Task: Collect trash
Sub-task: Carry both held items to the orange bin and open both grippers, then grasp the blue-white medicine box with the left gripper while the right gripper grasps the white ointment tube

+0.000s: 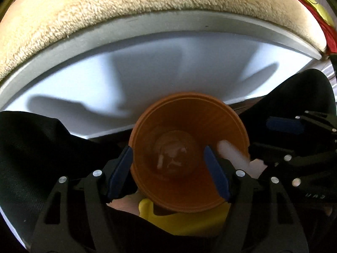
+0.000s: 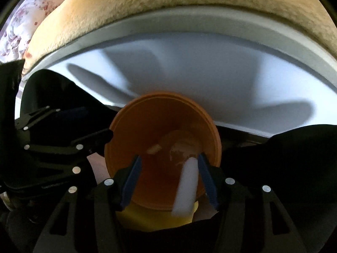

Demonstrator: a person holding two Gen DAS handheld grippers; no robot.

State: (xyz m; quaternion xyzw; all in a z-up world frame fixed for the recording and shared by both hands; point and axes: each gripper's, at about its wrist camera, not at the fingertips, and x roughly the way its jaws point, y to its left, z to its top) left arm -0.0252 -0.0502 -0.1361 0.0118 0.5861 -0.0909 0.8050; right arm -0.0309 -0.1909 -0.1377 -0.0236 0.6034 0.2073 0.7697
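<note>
1. At the left of the left wrist view, a black bag [image 1: 38, 147] is seen spread beside the cup, its fabric draped over the white worktop [image 1: 168, 67]; it is judged to be the place where trash is being gathered.
2. In the middle, an orange cup [image 1: 189, 147] is clamped by the left hand-held gripper [image 1: 170, 170], one blue pad outside the left wall and the other inside the mouth. The wall is judged to be pinched so that the cup can be carried with its opening facing the camera.
3. Pale scraps are seen at the cup's bottom, though blur prevents them from being identified.
4. Just right of the inner pad, a white stick [image 1: 231, 154] is seen at the rim. In the right wrist view the stick [image 2: 186, 187] lies against the right pad of the right hand-held gripper [image 2: 169, 179], whose jaws stand apart; whether it is held or loose cannot be told. It is judged to be on its way into the cup [image 2: 162, 139].
5. Below the cup a yellow thing [image 1: 179, 219] is partly hidden.
6. Behind the worktop, a beige fleece [image 1: 105, 10] is seen.
</note>
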